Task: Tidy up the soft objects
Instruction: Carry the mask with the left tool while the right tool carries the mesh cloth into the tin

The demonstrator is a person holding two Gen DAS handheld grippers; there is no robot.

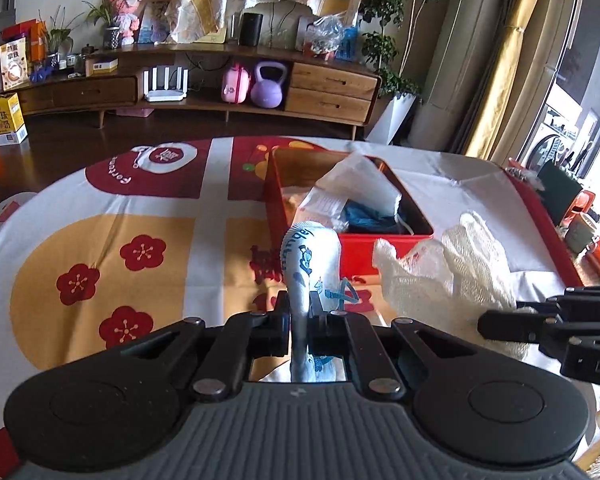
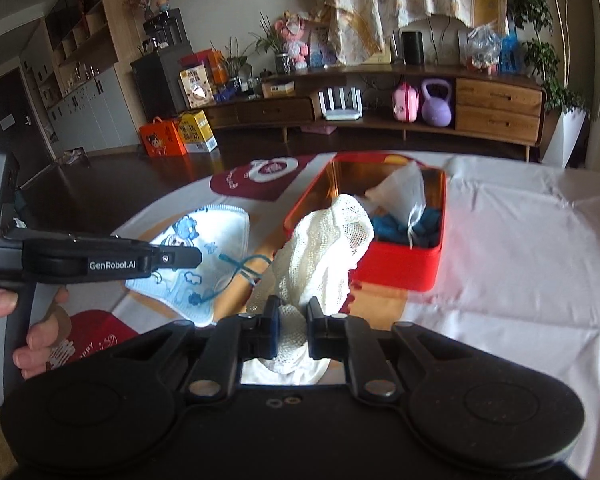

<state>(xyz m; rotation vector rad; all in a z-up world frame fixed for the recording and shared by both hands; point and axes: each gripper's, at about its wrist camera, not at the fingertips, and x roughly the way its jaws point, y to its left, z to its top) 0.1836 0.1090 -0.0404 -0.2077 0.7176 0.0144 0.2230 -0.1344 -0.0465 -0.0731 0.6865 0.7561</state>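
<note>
a: our left gripper [image 1: 299, 334] sits nearest the lens, its jaws pinched tight on the bib [image 1: 312, 264], a white cloth printed with blue bears. the bib stands up out of the jaws, long axis pointing away from us toward the tin [image 1: 384, 248].

b: and on our side the right gripper [image 2: 293, 330] is closed on the mesh cloth [image 2: 324, 248], a cream netted piece that bunches upward and leans toward the same tin [image 2: 396, 268].

a: so both pieces look lifted clear of the tablecloth [image 1: 100, 208], though the bib's low end is hidden behind the jaws.

b: what matters next, we think: the red tin lies ahead of both sets of fingers and a little to the right of the left ones. it sits almost straight ahead of our right gripper, so the right hand looks nearer.

a: agreed. the tin already holds a white pouch [image 2: 400, 188] and something blue [image 2: 400, 228], so we'd guess the free room is at its left end.

b: writing: "genrobot.ai" on the left gripper's side in the right view. the bib's blue lettering is too warped for us to read. the tablecloth shows "fortune", upside down.
</note>
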